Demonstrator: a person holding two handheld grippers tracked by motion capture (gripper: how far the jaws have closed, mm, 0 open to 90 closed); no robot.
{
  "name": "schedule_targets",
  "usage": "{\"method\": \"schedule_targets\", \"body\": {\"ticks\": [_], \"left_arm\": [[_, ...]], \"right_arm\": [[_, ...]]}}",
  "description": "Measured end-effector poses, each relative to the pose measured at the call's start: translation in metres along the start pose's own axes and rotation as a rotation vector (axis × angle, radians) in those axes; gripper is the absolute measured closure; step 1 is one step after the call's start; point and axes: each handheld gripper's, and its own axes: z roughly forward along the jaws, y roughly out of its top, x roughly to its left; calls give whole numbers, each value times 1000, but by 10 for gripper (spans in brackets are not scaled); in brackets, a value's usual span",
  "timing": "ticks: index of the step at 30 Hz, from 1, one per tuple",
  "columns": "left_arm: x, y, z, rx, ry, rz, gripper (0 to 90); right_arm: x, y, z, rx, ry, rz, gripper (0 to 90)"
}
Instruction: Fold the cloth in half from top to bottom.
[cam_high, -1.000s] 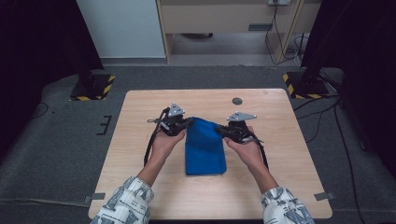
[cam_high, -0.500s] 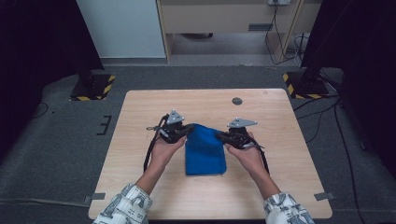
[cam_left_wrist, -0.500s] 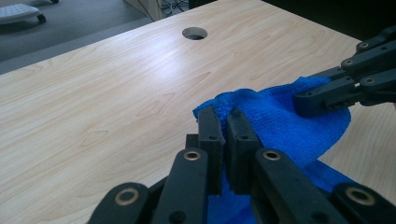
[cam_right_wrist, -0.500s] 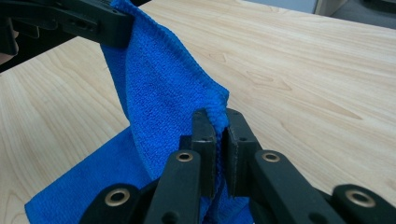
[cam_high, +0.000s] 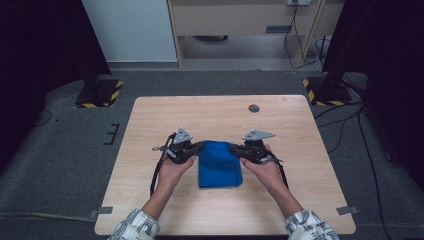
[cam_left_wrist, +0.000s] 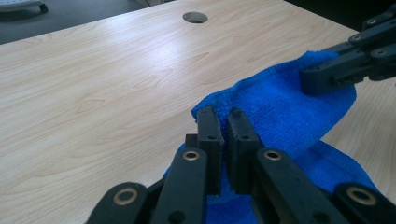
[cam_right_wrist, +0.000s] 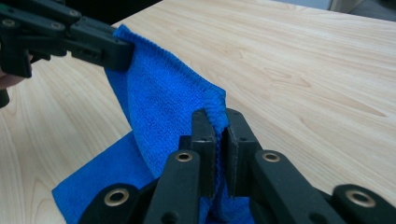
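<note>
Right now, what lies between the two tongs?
The high view shows the blue terry cloth spanning left tongs to right tongs, both clamped on its far edge.

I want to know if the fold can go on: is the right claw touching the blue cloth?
Touching. In the right gripper view the right claw is shut on the blue cloth's edge.

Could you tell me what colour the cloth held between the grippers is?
The cloth is plain bright blue, clearest in the right gripper view.
</note>
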Motion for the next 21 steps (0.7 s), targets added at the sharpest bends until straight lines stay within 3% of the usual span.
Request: {"method": "schedule_targets", "body": {"ticks": [7, 14, 17, 19, 21], "left_arm": [[-2, -6, -1, 8, -5, 4, 840], [-5, -12, -3, 5, -30, -15, 807], [-6, -16, -4, 3, -38, -19, 725], [-6, -17, -5, 6, -36, -20, 624], [-6, -17, -7, 1, -47, -44, 542]], "right_arm": [[6, -6, -3, 9, 11, -15, 836], [5, -16, -2, 12, 16, 4, 836], [5, -18, -2, 17, 25, -4, 836], [5, -20, -2, 18, 23, 3, 835], [4, -22, -2, 24, 23, 2, 834]]}}
